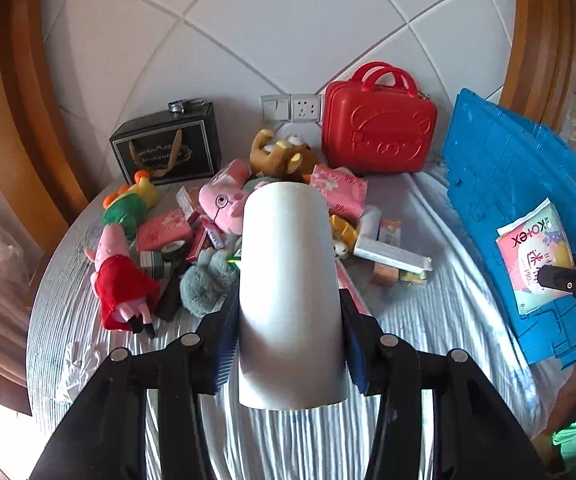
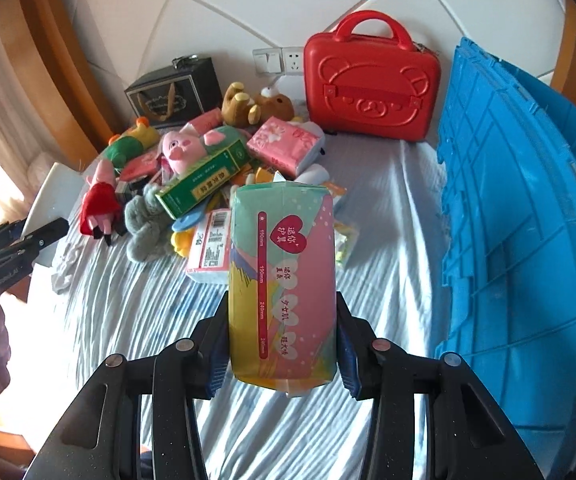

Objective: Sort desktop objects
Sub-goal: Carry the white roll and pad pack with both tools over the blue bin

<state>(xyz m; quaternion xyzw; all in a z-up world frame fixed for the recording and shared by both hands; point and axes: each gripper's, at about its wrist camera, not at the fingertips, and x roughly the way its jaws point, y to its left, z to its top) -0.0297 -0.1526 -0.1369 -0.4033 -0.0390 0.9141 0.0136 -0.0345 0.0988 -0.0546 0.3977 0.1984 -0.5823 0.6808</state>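
In the left wrist view my left gripper [image 1: 288, 320] is shut on a plain white box [image 1: 288, 272], with the blue pads pressing its two sides above the striped grey cloth. My right gripper [image 2: 282, 320] is shut on a pink, green and yellow pad pack [image 2: 284, 296], held lengthwise above the cloth. From the right wrist view the left gripper [image 2: 28, 240] shows at the left edge with the white box [image 2: 54, 196]. The right gripper [image 1: 568, 280] and its pack [image 1: 532, 256] appear at the right of the left wrist view, before the blue crate [image 1: 520, 200].
A heap lies mid-table: pig plush toys [image 2: 184, 148], a grey plush [image 2: 144, 228], a green box [image 2: 204, 180], pink tissue packs [image 2: 284, 144] and a brown bear [image 2: 256, 108]. Behind stand a red suitcase [image 2: 372, 80] and a black gift bag [image 2: 176, 88]. The blue crate [image 2: 528, 220] fills the right.
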